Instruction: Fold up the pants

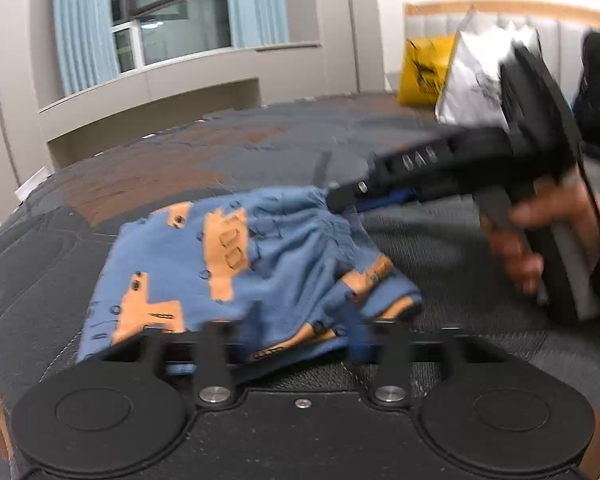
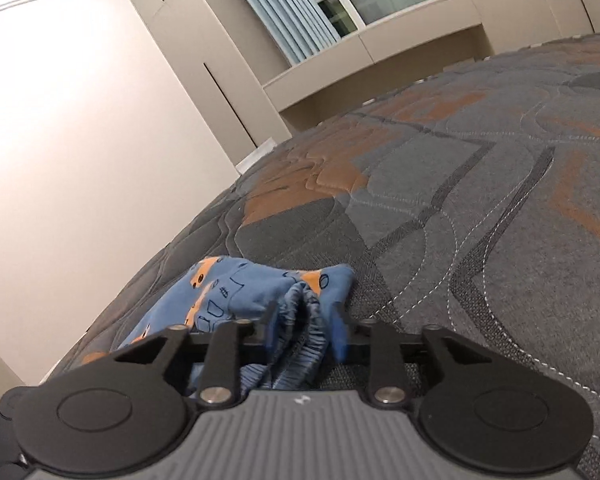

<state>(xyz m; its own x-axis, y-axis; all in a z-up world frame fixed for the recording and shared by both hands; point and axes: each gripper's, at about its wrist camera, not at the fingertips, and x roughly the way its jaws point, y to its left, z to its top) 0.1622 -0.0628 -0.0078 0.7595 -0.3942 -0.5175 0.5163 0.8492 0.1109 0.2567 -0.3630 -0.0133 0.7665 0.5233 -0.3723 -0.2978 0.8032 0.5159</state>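
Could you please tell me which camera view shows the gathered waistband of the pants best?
The right wrist view: the waistband sits bunched between the right gripper fingers, ribbing visible. The left wrist view shows it only as blurred folds at that gripper's tip.

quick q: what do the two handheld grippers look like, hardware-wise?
Left gripper: black textured body, two round black discs, silver pivot screws, blue fingers. Right gripper: same black linkage and discs, but grey ribbed cover with a small white mark; blue fingers. Bare hand, dark sleeve.
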